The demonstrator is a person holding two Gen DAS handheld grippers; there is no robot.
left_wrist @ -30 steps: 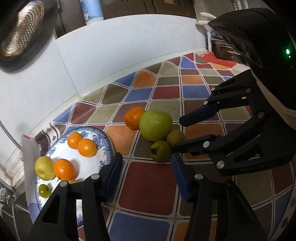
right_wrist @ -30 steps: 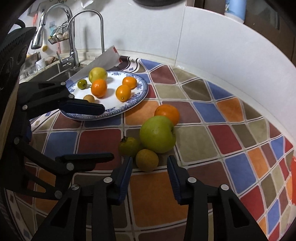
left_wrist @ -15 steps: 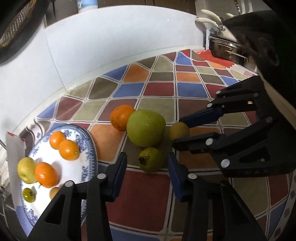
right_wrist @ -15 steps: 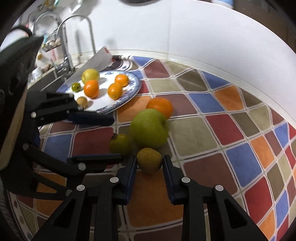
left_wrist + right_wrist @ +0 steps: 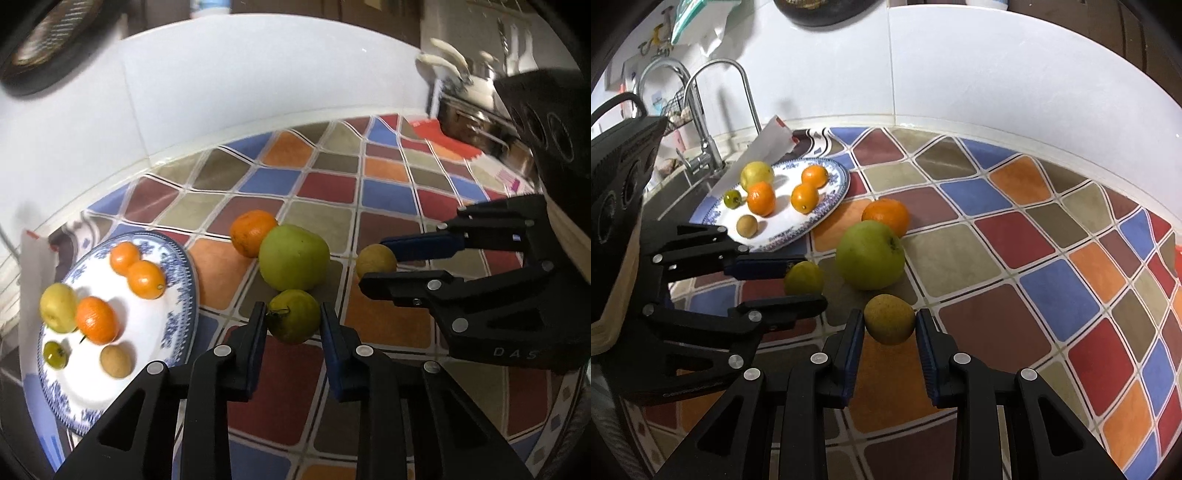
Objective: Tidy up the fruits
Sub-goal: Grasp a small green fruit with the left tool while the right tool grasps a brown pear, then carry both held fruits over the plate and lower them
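Grippers level — left gripper [image 5: 293, 323] clamps green fruit [image 5: 293, 320], right gripper [image 5: 889, 325] brown fruit [image 5: 889, 318].

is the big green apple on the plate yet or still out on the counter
Out. The big green apple sits on the tiled counter beside the blue-patterned plate, clear of its rim, with an orange touching it behind.

- "DAS" in raised letters, rest cut off, on the black body of the right gripper [image 5: 376, 267], seen in the left wrist view
- faint embossed line on the left gripper [image 5: 807, 280] body in the right wrist view, too small to read
- nothing else readable
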